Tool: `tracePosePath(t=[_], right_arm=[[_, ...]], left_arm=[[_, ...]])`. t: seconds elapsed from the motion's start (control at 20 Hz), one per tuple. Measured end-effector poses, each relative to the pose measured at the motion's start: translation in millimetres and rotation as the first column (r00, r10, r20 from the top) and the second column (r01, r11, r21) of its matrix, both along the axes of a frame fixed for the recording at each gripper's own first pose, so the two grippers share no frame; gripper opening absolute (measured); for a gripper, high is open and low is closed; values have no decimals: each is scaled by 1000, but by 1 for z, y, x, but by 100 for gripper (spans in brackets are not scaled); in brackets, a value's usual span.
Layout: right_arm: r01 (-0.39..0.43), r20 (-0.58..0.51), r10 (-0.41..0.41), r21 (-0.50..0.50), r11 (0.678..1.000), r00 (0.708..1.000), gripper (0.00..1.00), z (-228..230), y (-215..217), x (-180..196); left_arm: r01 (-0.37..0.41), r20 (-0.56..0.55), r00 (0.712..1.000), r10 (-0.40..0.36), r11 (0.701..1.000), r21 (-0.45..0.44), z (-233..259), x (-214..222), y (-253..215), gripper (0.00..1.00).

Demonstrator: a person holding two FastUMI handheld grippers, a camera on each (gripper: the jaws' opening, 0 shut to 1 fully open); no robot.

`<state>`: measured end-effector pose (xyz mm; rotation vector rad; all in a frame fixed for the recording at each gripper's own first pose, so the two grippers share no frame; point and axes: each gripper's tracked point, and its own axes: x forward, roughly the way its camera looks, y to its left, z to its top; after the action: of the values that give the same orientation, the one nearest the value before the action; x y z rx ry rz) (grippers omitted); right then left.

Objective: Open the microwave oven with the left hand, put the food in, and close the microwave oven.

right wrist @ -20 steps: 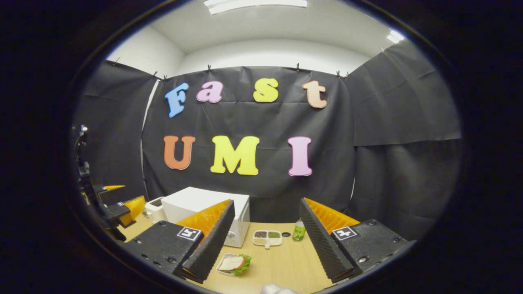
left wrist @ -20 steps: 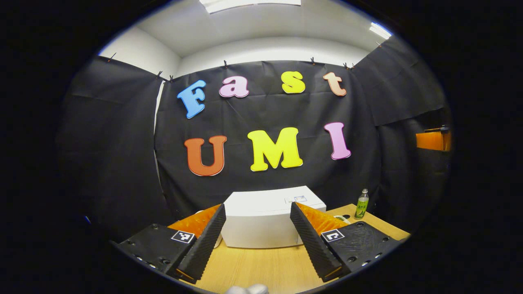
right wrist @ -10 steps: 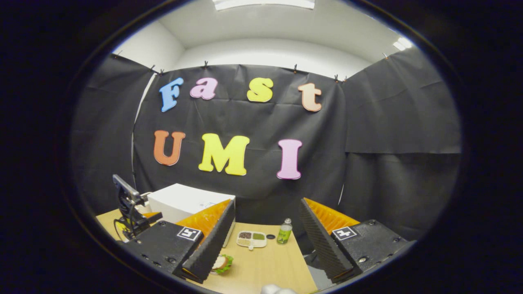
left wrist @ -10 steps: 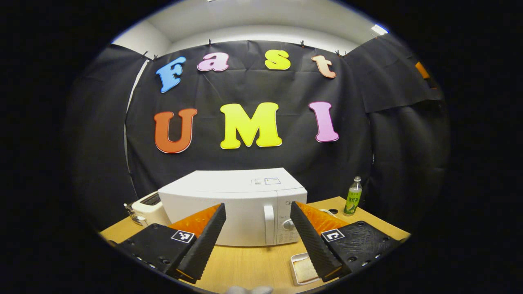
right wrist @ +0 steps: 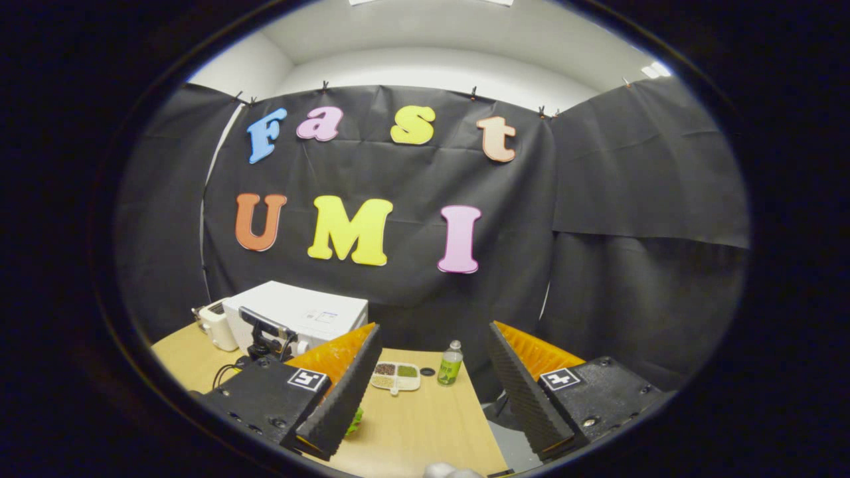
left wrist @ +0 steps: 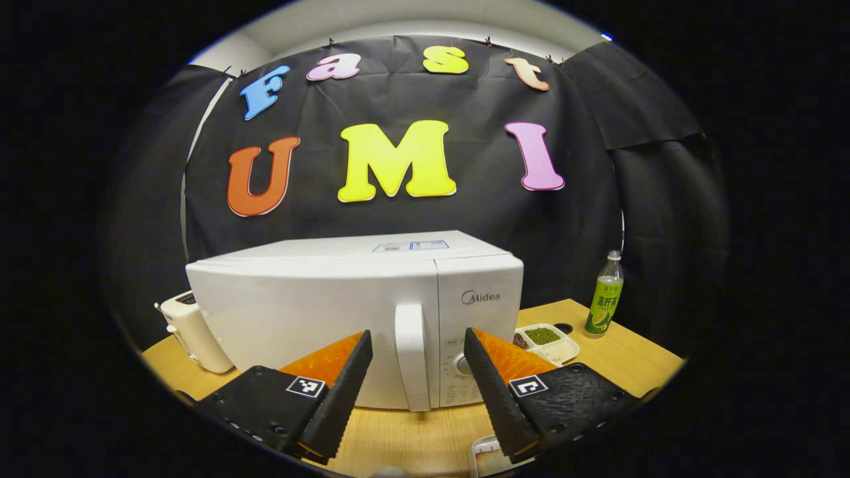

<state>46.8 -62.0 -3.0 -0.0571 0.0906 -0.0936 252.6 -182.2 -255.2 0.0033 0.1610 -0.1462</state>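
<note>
left claw [left wrist: 417,355] open, facing microwave [left wrist: 319,312] handle [left wrist: 412,355] | door seemingly closed

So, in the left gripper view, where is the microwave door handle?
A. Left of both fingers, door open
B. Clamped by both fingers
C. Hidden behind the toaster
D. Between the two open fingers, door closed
D: the handle stands in the gap of the open left gripper, untouched, and the microwave door is flush, closed.
</note>
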Motion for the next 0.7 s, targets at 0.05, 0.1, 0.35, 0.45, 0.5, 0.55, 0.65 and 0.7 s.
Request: tracePosePath(t=[0.05, 0.1, 0.35, 0.45, 0.5, 0.55, 0.65, 0.7], right_arm=[[4, -4, -4, -9, 1000, 1000, 93, -1, -1, 2], [4, -4, -4, -14, 1000, 1000, 93, -2, -1, 3], [-11, -15, 11, -15, 1000, 1000, 93, -5, 4, 12], [-20, -19, 20, -19, 1000, 1000, 100, -6, 6, 15], [-21, -18, 21, -19, 1000, 1000, 100, -7, 6, 14], [-25, -17, 25, -17, 1000, 1000, 100, -6, 6, 15], [-33, -22, 33, -14, 999, 999, 100, -6, 9, 16], [-38, -24, 38, -12, 999, 999, 100, -8, 11, 16]], left_arm=[[6, 0, 1000, -6, 1000, -12, -3, 2, -2, 78], [6, 6, 1000, -6, 1000, -18, -3, 5, -2, 75], [-4, 34, 999, 5, 999, -47, -2, 24, 3, 29], [21, 32, 999, -19, 998, -60, -2, 17, 3, 23], [28, 30, 999, -26, 997, -74, -2, 16, 5, 23], [33, 27, 999, -31, 995, -89, -3, 16, 4, 7], [39, 16, 999, -38, 995, -88, -3, 15, 4, 11], [43, 22, 999, -41, 996, -82, -1, 14, 4, 0]])
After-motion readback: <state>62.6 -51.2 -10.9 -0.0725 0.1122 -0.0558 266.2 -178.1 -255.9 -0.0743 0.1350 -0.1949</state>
